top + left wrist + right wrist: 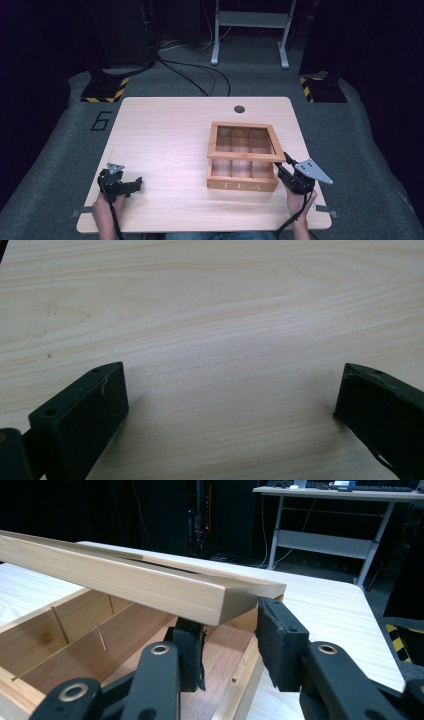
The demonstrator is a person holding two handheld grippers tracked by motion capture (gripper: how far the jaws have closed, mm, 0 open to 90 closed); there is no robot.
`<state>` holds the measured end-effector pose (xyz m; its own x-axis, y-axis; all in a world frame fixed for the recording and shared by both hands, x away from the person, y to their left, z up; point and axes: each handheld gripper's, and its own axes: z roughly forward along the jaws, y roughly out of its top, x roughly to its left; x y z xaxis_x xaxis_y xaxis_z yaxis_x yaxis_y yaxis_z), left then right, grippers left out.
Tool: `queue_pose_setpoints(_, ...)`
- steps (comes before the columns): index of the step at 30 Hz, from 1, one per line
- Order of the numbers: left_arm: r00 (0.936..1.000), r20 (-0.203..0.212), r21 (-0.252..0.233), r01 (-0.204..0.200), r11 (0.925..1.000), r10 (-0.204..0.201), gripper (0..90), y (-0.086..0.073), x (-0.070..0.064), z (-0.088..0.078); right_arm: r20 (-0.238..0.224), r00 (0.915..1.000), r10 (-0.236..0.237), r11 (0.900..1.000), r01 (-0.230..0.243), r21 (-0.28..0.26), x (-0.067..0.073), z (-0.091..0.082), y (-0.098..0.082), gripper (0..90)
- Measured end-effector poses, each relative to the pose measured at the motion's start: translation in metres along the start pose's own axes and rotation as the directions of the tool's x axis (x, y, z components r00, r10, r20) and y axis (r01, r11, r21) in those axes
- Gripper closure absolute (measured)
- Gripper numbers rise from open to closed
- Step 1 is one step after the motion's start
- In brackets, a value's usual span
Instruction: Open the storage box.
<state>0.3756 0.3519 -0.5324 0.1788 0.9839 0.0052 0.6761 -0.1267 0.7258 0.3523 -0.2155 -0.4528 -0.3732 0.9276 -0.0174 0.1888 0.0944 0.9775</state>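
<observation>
**Right claw clamped on the corner of the tea box lid**

High view: a pale wooden table (165, 145) with visible grain carries a square tea box (243, 172) of honey-coloured wood, split into small compartments by thin slats, its front face lettered. Its lid (243, 141), a wooden frame around a clear pane, is lifted at an angle over the tray. The right gripper (286, 167) meets the lid's near right corner, a grey three-cornered plate on its body. The left gripper (132, 186) sits well apart from the box, near the table's front left edge.

Left gripper view: two matt black, blocky jaws stand wide apart over bare, smooth tabletop, nothing between them.

Right gripper view: the lid (150, 582) slants across as a thick, square-edged wooden bar; its corner sits between the black, foam-faced pads, one inside the frame and one against the outer side, pinched. Below lies the open box (75, 645) with its thin dividers
</observation>
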Motion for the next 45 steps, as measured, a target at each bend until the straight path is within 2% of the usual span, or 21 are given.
queue_pose_setpoints(12, 1.0000, 0.000, -0.001, 0.001, 1.0000, -0.001, 0.5, 0.000, 0.000, 0.000, 0.010, 0.9999, -0.003, 1.000, 0.003, -0.002, -0.003, 0.004, 0.019, 63.7)
queue_pose_setpoints(22, 1.0000, 0.000, 0.000, 0.000, 1.0000, 0.000, 0.5, 0.000, 0.000, 0.000, -0.005, 0.9999, 0.015, 1.000, -0.015, 0.020, -0.009, 0.010, 0.041, 63.5)
queue_pose_setpoints(31, 1.0000, 0.000, 0.000, 0.001, 1.0000, -0.001, 0.5, 0.000, 0.000, 0.000, 0.001, 0.9999, 0.013, 0.999, -0.013, 0.040, -0.013, 0.016, 0.059, 63.5)
queue_pose_setpoints(45, 1.0000, 0.000, 0.002, 0.000, 1.0000, 0.000, 0.5, 0.000, 0.000, 0.000, -0.014, 0.9996, 0.026, 0.999, -0.026, 0.025, -0.023, 0.029, 0.078, 63.1)
